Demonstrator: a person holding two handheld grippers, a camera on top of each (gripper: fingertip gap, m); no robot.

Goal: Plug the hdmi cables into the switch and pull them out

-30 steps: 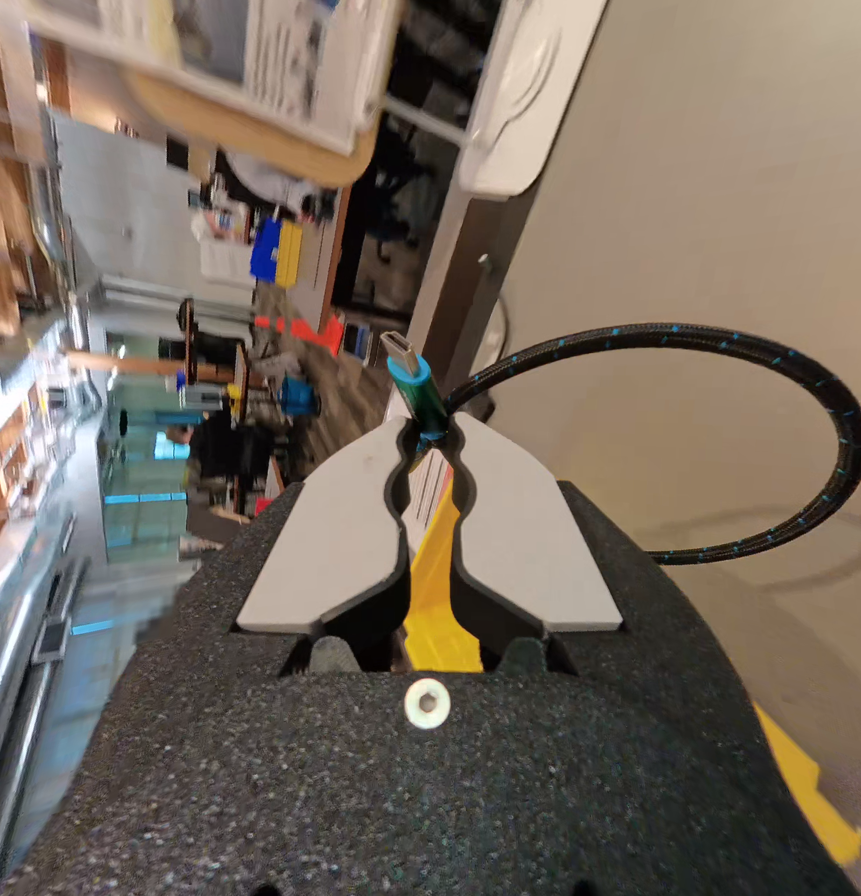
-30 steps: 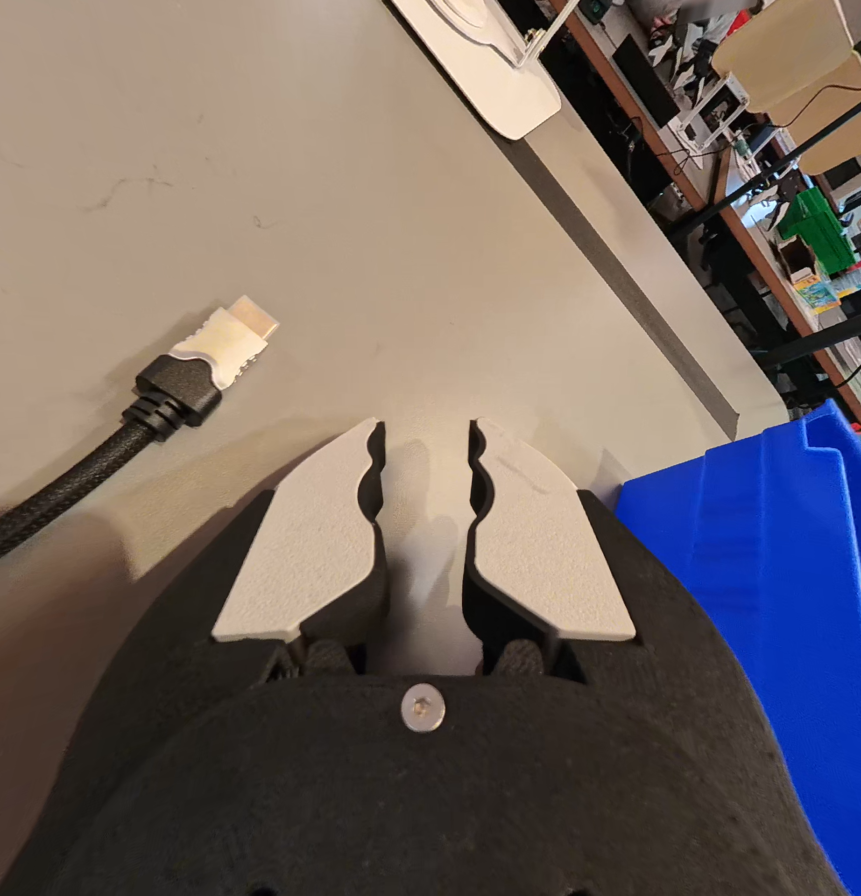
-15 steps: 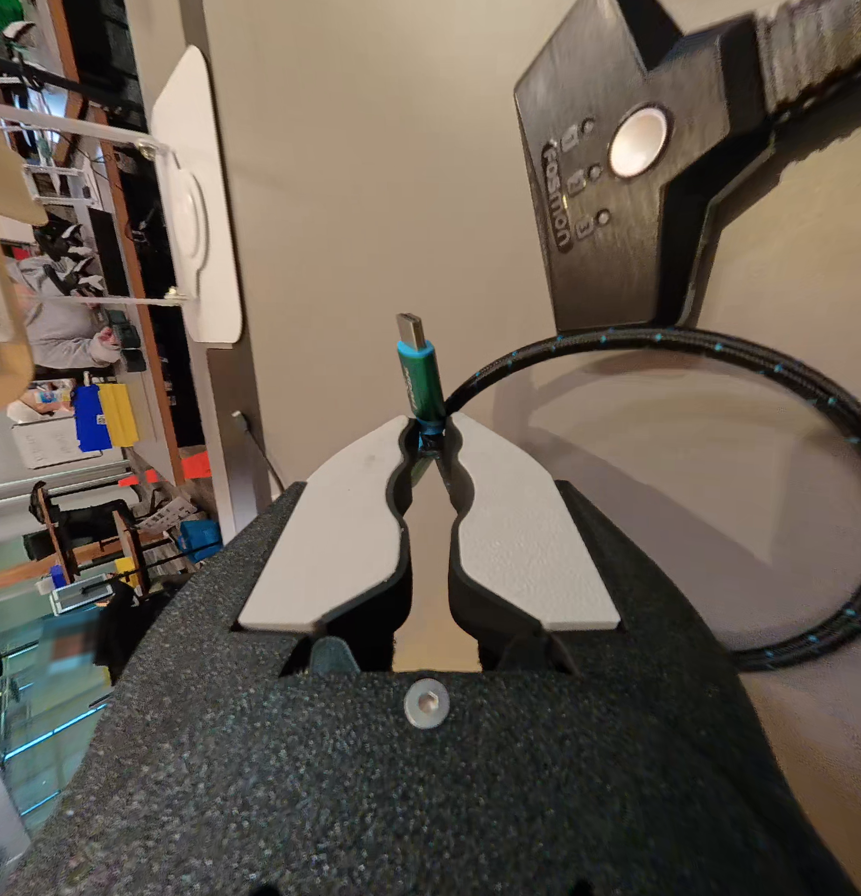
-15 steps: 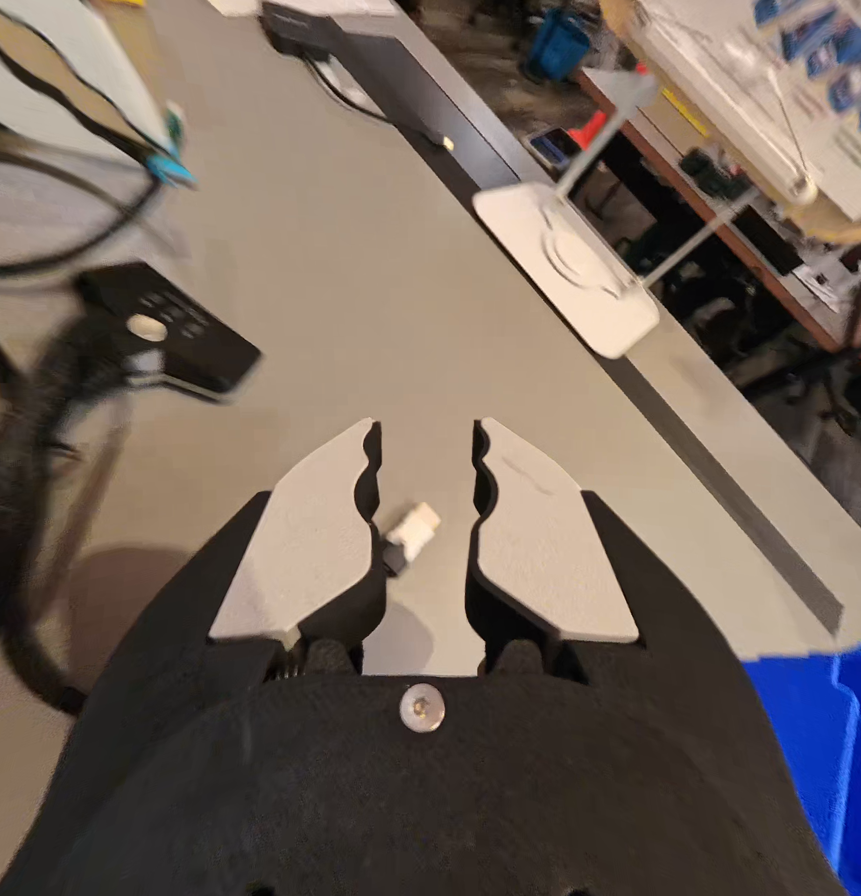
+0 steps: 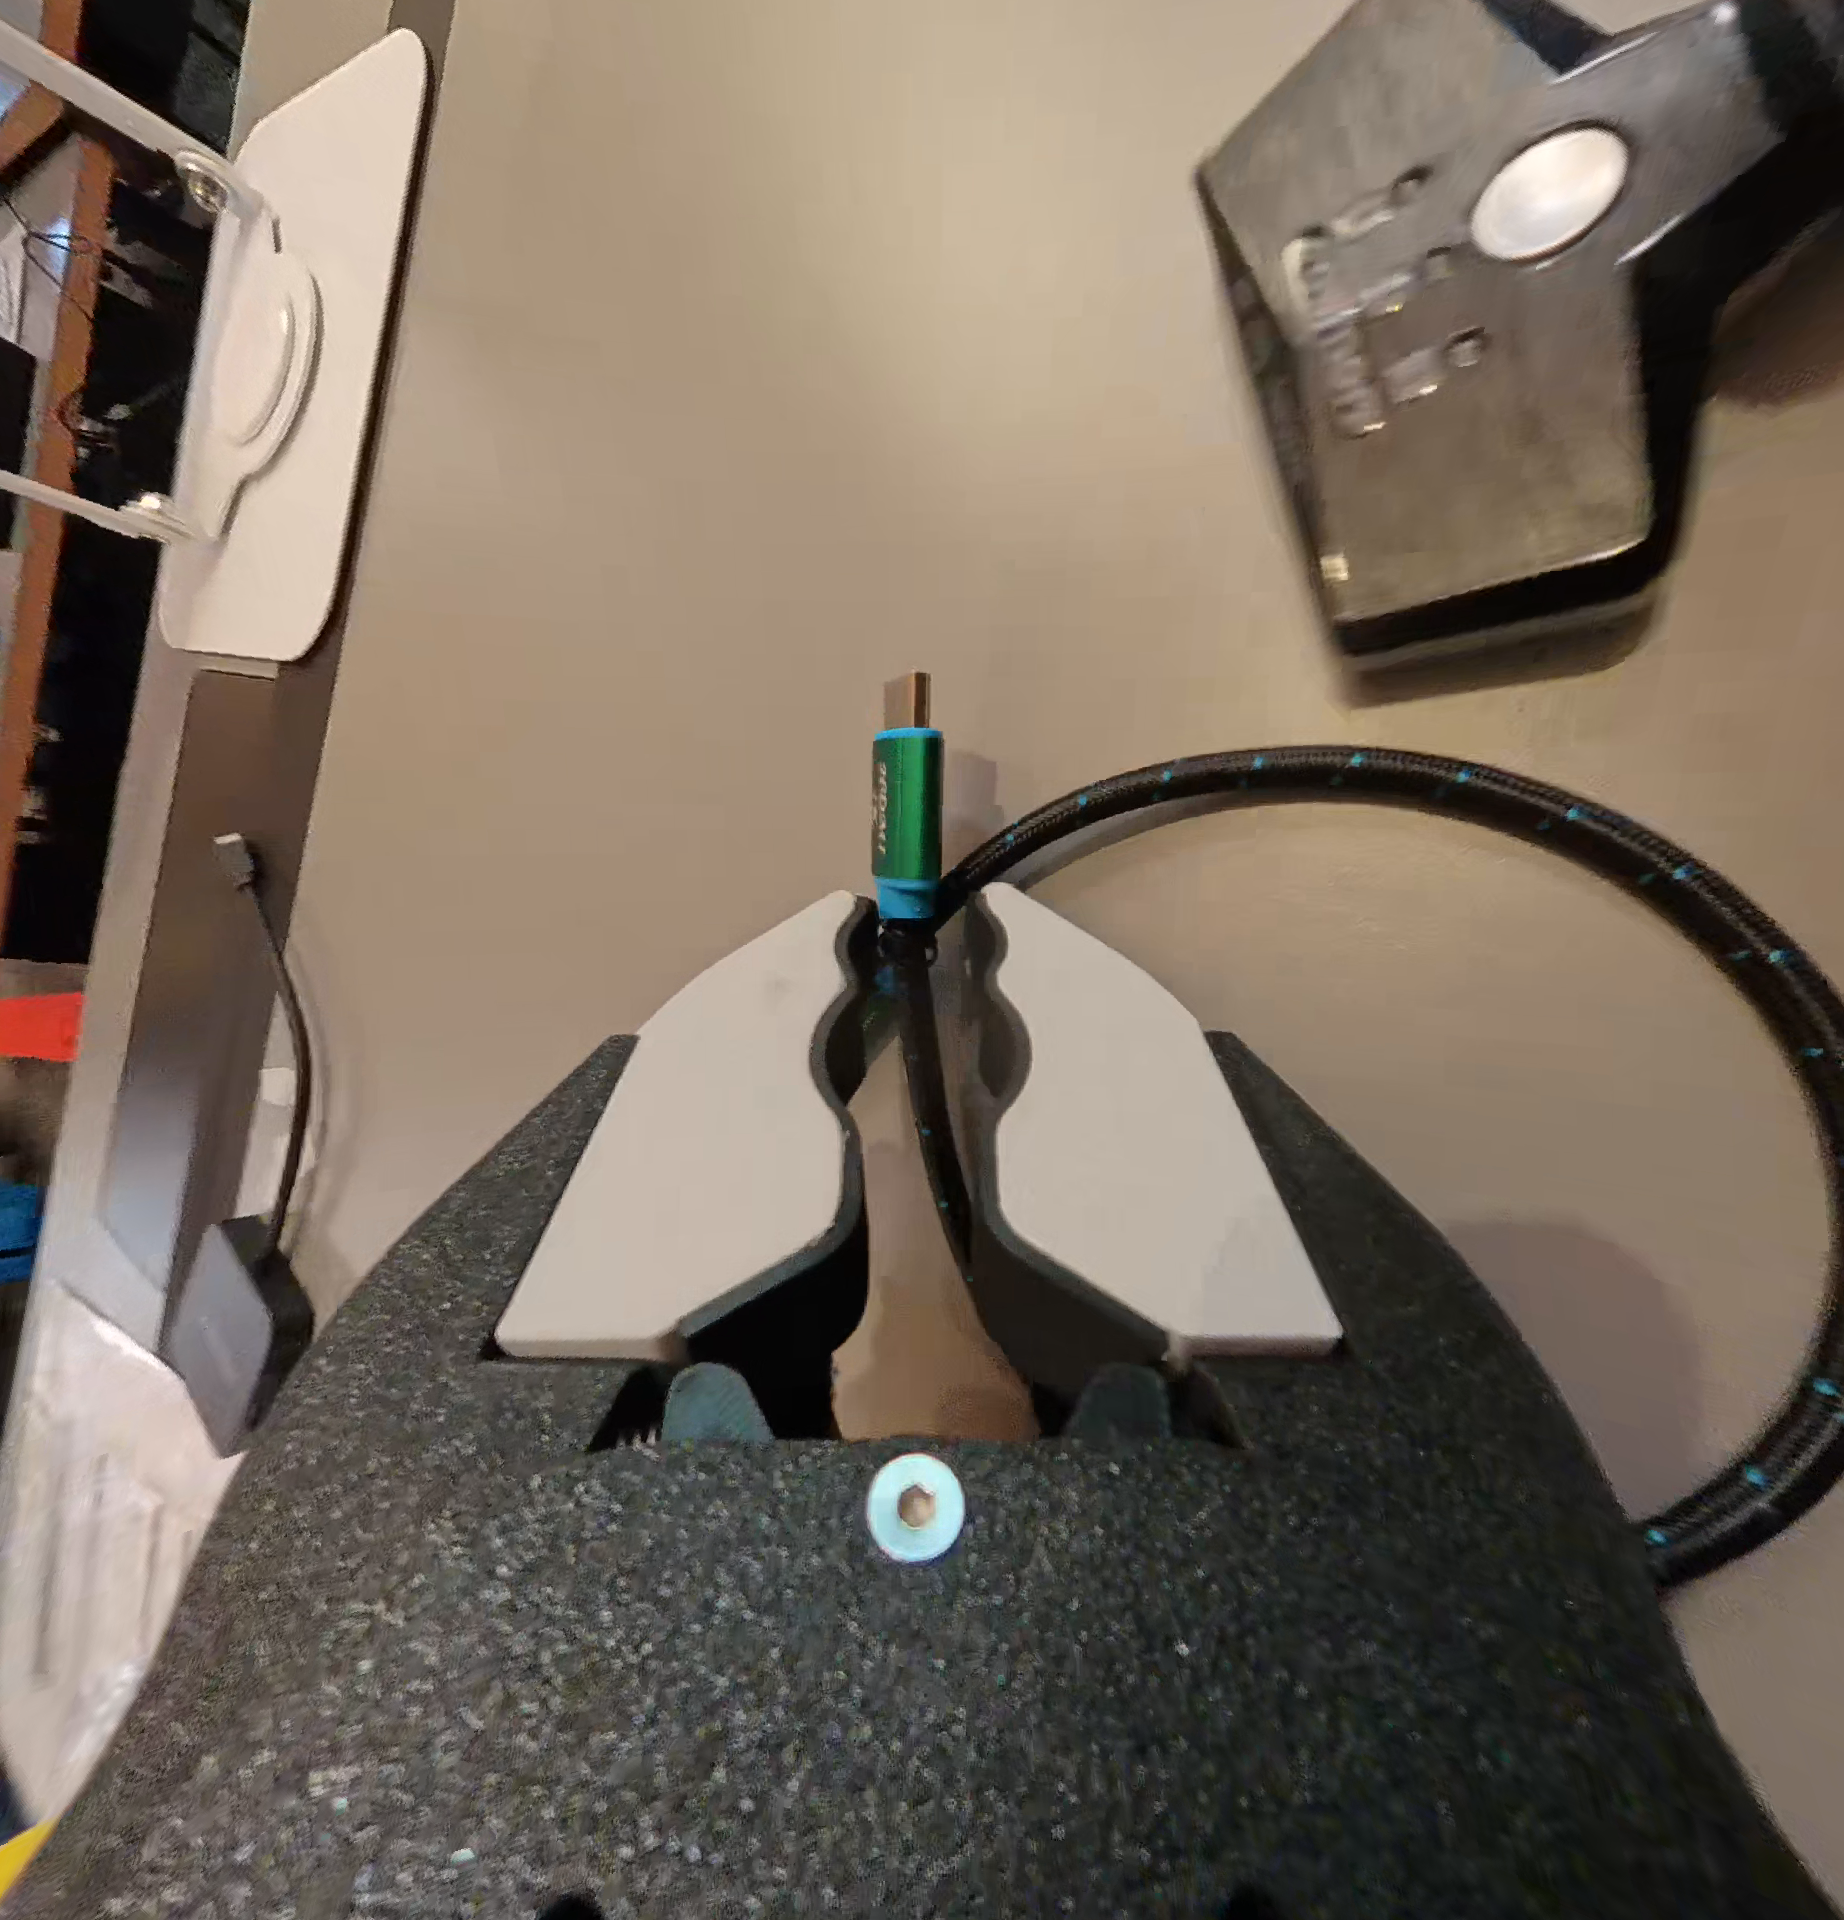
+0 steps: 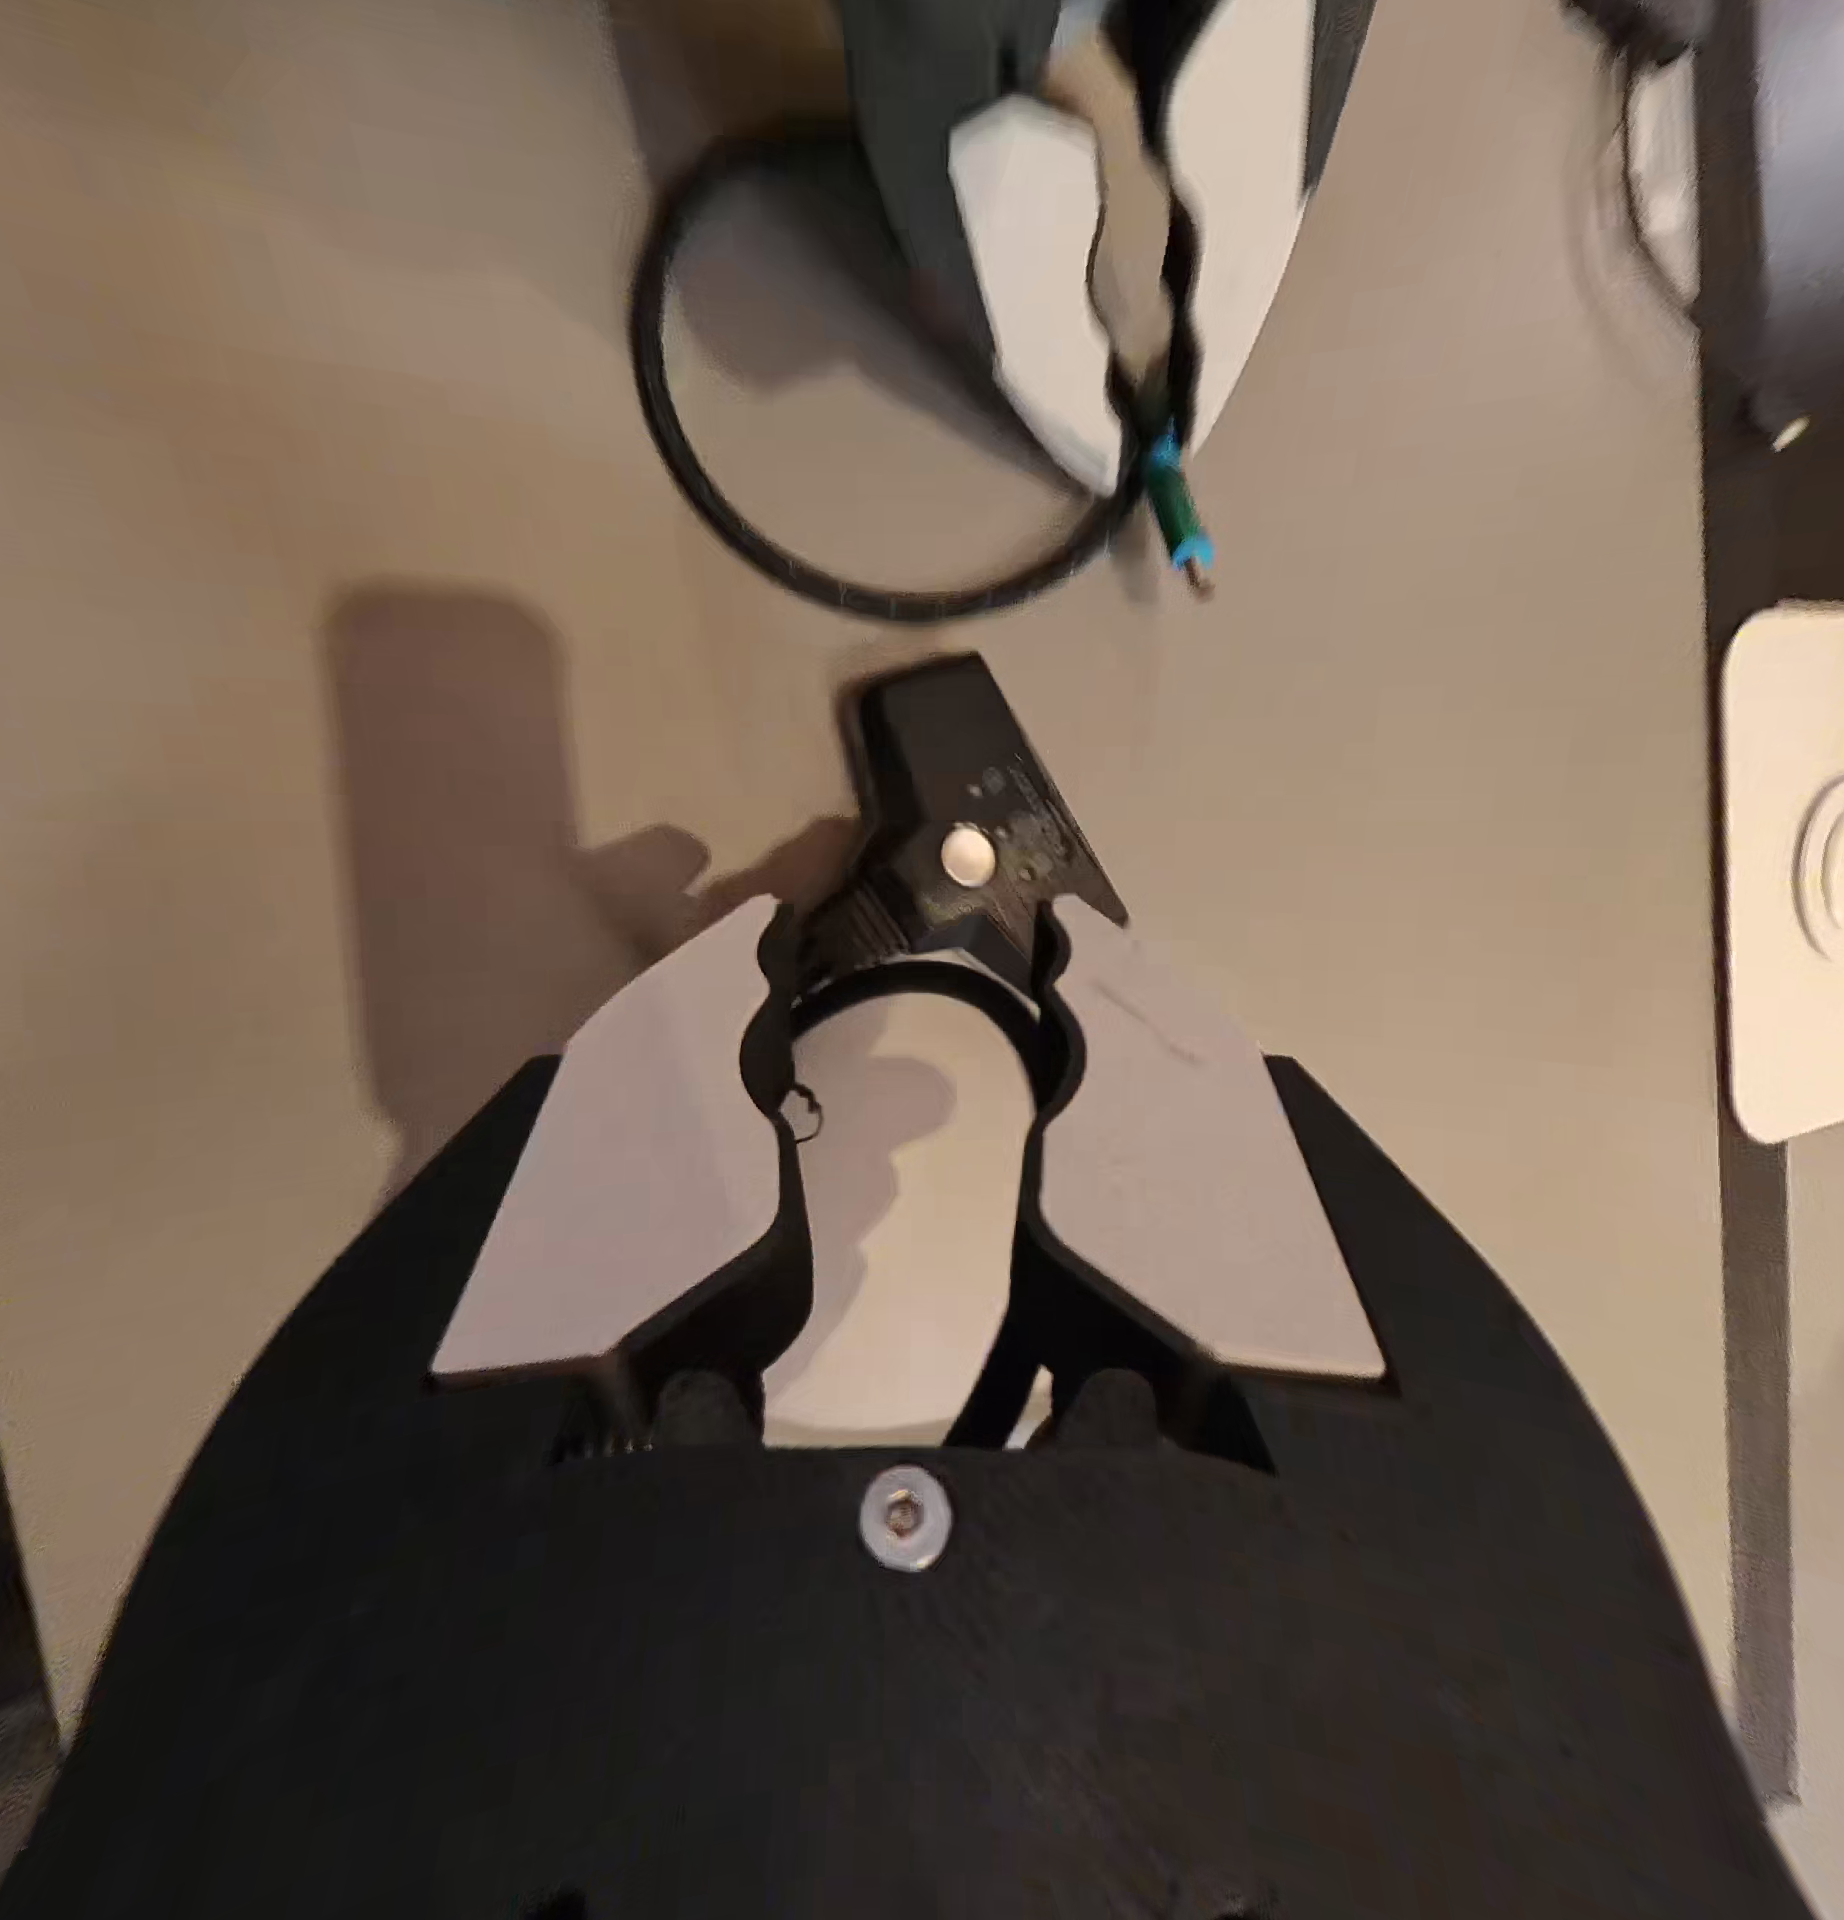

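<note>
My left gripper [image 5: 920,899] hovers low over the beige table [image 5: 689,416]. A green plug with blue collars [image 5: 905,821] sticks out past its tips. The left pad touches the rear collar, and a slit shows between the cable and the right pad, so the jaws stand slightly apart. The plug's black braided cable [image 5: 1520,790] loops round to the right. The right wrist view shows this gripper [image 6: 1157,416], the plug [image 6: 1176,509] and the loop [image 6: 689,436] too. My right gripper [image 6: 913,920] is open, its tips either side of the cable end of a black switch box [image 6: 959,790]. The box also lies at the upper right of the left wrist view [image 5: 1437,364].
A white flat stand base [image 5: 274,343] [image 6: 1801,883] sits by the table's dark edge strip [image 6: 1749,520]. A small grey adapter on a short black lead [image 5: 222,1340] lies at that edge. A thin black cable [image 6: 918,982] arcs between my right fingers. There is about 15 cm between the tips of the two grippers.
My left jaws, shut on the plug's rear end before, have eased apart, and the plug now points straight ahead. My right gripper left the white-tipped plug, swung over the black box and widened.
</note>
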